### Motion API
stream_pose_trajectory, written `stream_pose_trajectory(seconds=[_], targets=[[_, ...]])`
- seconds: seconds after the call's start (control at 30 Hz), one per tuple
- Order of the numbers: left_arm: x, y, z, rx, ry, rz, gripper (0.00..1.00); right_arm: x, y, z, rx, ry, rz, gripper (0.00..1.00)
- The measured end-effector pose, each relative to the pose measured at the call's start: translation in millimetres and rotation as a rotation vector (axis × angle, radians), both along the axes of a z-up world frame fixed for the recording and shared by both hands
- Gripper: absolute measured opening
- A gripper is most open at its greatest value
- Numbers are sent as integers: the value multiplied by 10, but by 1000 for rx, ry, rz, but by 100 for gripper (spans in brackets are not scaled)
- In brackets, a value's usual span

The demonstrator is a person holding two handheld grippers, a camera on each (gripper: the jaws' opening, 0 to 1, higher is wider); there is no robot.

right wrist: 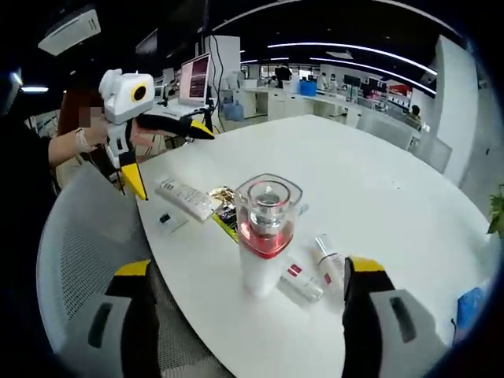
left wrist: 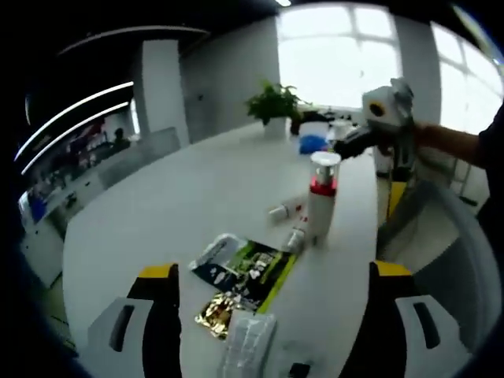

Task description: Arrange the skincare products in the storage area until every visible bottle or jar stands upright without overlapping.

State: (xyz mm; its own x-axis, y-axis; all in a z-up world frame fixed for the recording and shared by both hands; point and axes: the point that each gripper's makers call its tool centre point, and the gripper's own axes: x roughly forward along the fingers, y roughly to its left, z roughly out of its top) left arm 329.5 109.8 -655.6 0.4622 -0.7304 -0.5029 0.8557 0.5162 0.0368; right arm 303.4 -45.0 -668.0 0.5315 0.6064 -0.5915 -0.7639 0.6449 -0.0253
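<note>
White pump bottle point(right wrist: 262, 236) upright, red band, label unreadable, tubes point(right wrist: 315, 272) lying beside

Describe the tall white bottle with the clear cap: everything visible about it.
The tall white bottle stands upright on the white table, near its curved edge. Its body looks like opaque white plastic, with a red band under a clear, squarish cap that shows a rounded top inside. Two small white tubes with red marks lie flat by its base; whether they touch it is unclear. Neither set of tongs touches it.
</note>
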Motion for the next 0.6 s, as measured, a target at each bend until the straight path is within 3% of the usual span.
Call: stream_pose_trajectory(seconds=[0.23,0.47,0.6], targets=[[-54,260,-69,62,-2,52,97,-65,-53,-29,-30,1,-18,99],[-113,525,-146,91,37,95,97,-54,-133,-49,-59,-22,-39,98],[-157,626,-206,137,46,88,97,-12,-171,-17,-52,-47,-65,86]])
